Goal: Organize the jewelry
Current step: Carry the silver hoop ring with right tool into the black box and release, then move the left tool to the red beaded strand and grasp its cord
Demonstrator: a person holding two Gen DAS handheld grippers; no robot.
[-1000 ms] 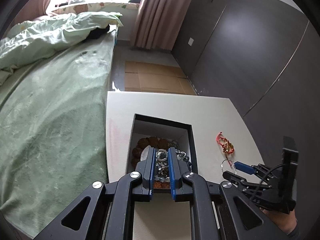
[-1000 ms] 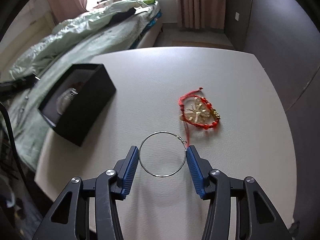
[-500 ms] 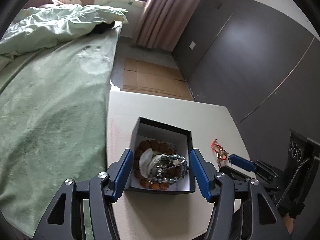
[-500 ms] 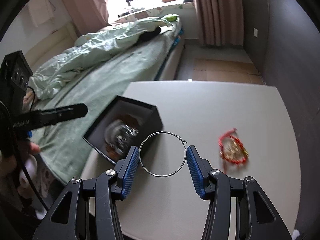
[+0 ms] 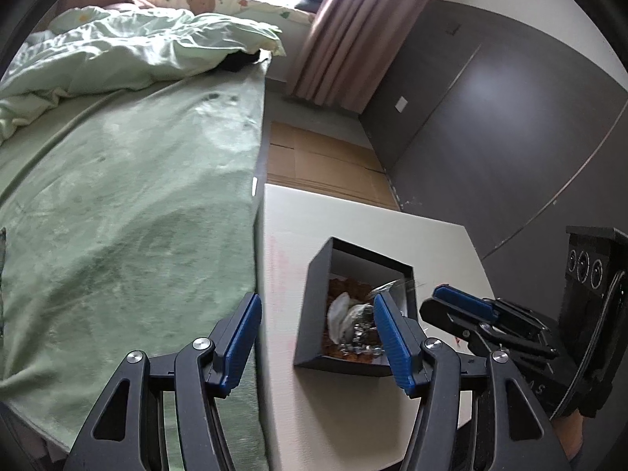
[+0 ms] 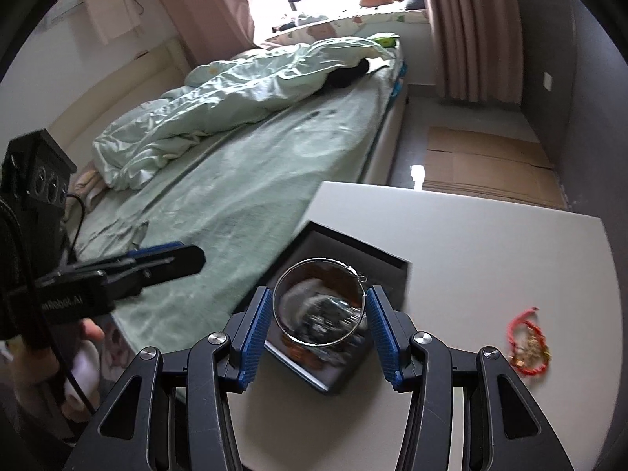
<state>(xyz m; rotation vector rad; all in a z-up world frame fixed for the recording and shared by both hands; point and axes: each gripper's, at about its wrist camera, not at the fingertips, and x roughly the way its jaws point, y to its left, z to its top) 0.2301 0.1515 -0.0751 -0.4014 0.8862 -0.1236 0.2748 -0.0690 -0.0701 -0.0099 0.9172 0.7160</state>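
An open black box point(image 5: 337, 365) sits on the white table, with bead bracelets and silver jewelry point(image 5: 353, 325) inside. My left gripper point(image 5: 316, 306) is open and empty, its right finger over the box and its left finger beyond the table's edge. My right gripper point(image 6: 318, 302) hovers over the box point(image 6: 392, 263) with a thin silver hoop point(image 6: 314, 261) between its blue pads. Its jaws are closing on the hoop. A red and gold bracelet point(image 6: 528, 343) lies on the table to the right. In the left wrist view the right gripper point(image 5: 447, 306) comes in just right of the box.
The white table point(image 6: 471, 255) stands against a bed with a green cover point(image 6: 235, 180) on its left. A grey wall point(image 5: 510, 137) runs along the right. Flattened cardboard point(image 5: 322, 165) lies on the floor beyond the table. A person's hand point(image 6: 90, 329) holds the left gripper point(image 6: 172, 259).
My left gripper opened, left the bead jewelry in the box and drew back to the left. My right gripper lifted the hoop off the table and carried it left over the box.
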